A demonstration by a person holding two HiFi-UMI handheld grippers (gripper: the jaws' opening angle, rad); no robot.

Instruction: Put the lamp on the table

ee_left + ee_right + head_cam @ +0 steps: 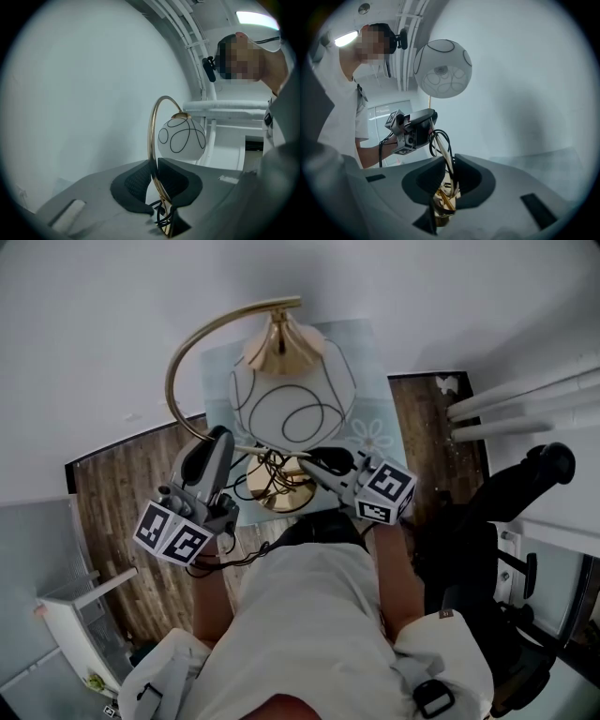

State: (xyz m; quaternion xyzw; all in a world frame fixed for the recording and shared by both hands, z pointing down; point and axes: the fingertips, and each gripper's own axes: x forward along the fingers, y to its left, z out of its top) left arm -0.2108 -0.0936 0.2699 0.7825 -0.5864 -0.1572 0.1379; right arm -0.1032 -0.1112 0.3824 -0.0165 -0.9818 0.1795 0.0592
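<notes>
The person is holding the lamp (295, 395) with both pairs of tongs, over a pale, square table (373, 362). The left tongs (223, 437) are closed on the thin gold stem (151, 136), which runs up between the pads and arches over to the white globe shade (181, 138) (the one with looping black lines drawn across it). The right tongs (314, 463) are closed on the lamp lower down, just above its gold base (277, 495), with the black cord (440, 140) bunched in loops right beside the pads. The two pairs of tongs face each other across the lamp, near together. From above, the shade hangs over the middle of the table and the base sits at the table's near edge; I cannot tell whether the base touches the top. Dark wooden floor (122, 512) shows on either side, and a black chair (506, 521) stands just off the table's right edge.
</notes>
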